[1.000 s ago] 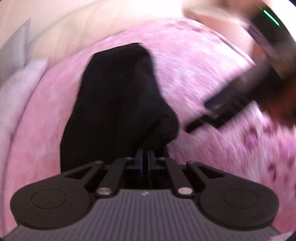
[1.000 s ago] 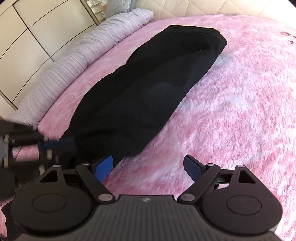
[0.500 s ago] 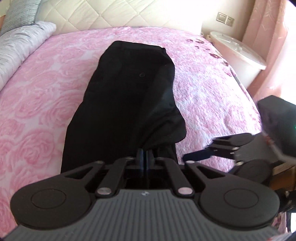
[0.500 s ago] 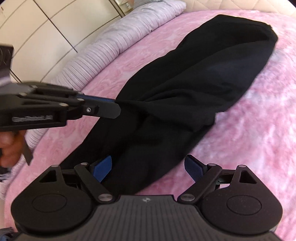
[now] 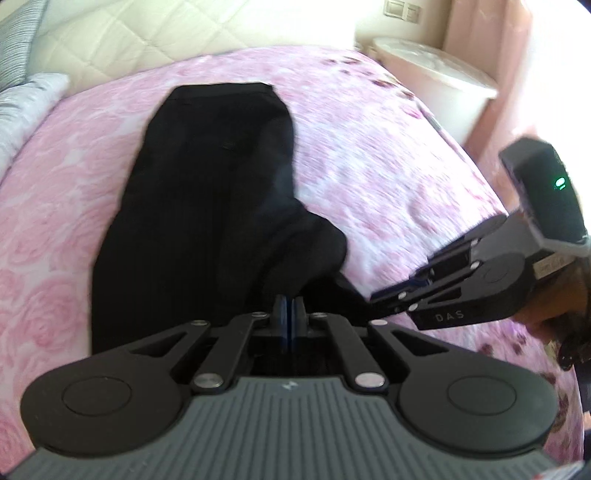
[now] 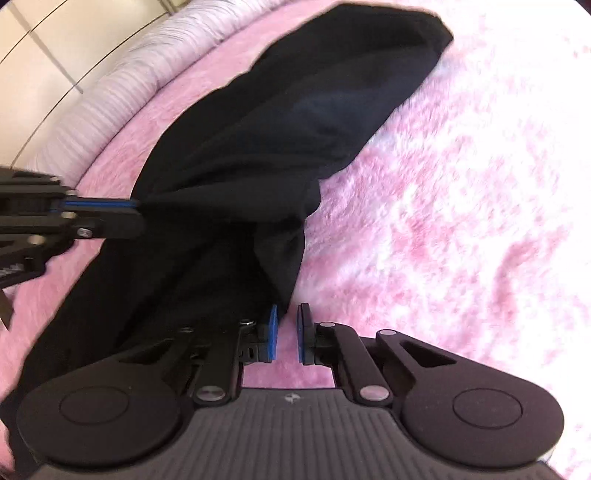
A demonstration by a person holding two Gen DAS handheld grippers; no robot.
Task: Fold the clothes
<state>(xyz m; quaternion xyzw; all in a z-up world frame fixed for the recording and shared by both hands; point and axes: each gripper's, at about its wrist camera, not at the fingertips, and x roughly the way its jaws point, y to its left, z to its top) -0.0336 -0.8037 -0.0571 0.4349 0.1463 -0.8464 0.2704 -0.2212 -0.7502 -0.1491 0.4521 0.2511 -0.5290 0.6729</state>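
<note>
My left gripper (image 5: 287, 308) was clenched on a bunched fold of the black garment (image 5: 207, 206), lifting that end slightly off the pink bedspread (image 5: 388, 177). The rest of the garment lay stretched lengthwise across the bed toward the quilted headboard (image 5: 147, 33). My right gripper (image 6: 287, 325) sat at the garment's near edge, its fingers (image 6: 272, 328) closing with a narrow gap left; a corner of cloth hung just at that gap, not yet pinched. A striped pillow (image 6: 122, 85) lay beside the garment.
</note>
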